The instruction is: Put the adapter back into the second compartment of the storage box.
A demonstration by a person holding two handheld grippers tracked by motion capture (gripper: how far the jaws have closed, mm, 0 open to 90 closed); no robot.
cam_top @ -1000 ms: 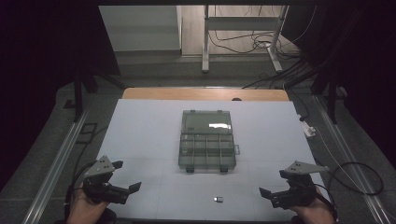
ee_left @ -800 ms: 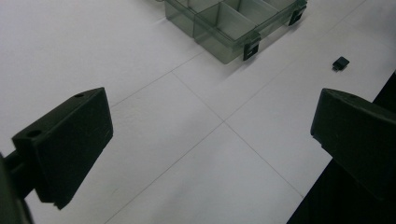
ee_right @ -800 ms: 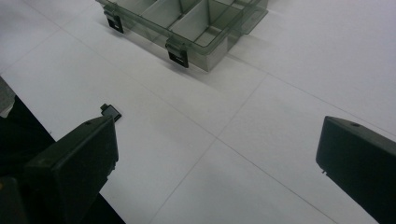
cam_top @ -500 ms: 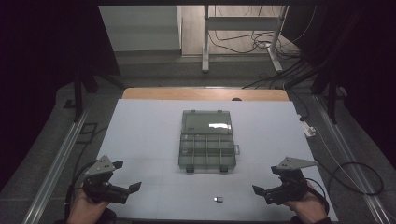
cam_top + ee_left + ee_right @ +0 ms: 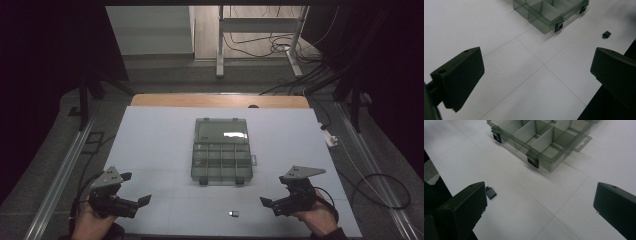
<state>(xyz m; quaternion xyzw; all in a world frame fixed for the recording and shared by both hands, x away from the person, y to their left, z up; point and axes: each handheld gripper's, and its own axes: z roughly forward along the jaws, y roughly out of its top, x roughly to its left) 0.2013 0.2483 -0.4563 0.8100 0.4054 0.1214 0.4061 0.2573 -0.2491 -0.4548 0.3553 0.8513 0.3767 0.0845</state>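
Note:
A smoky clear compartment box lies open in the middle of the white mat, its lid folded flat away from me. A small black piece rests on the mat near the front edge. My left gripper hovers open at the front left, well away from the box. My right gripper is open at the front right, a short way right of the piece. The left gripper view has the box corner and the piece beyond wide jaws. In the right gripper view the piece lies just by the left jaw, with the box ahead.
The white mat covers a wooden table whose back edge shows. A small white object sits at the mat's right edge. Metal rails run along both sides, and cables lie on the floor behind.
My right gripper has shifted left and a little forward, closer to the small black piece. The left gripper, the box and the piece have stayed put.

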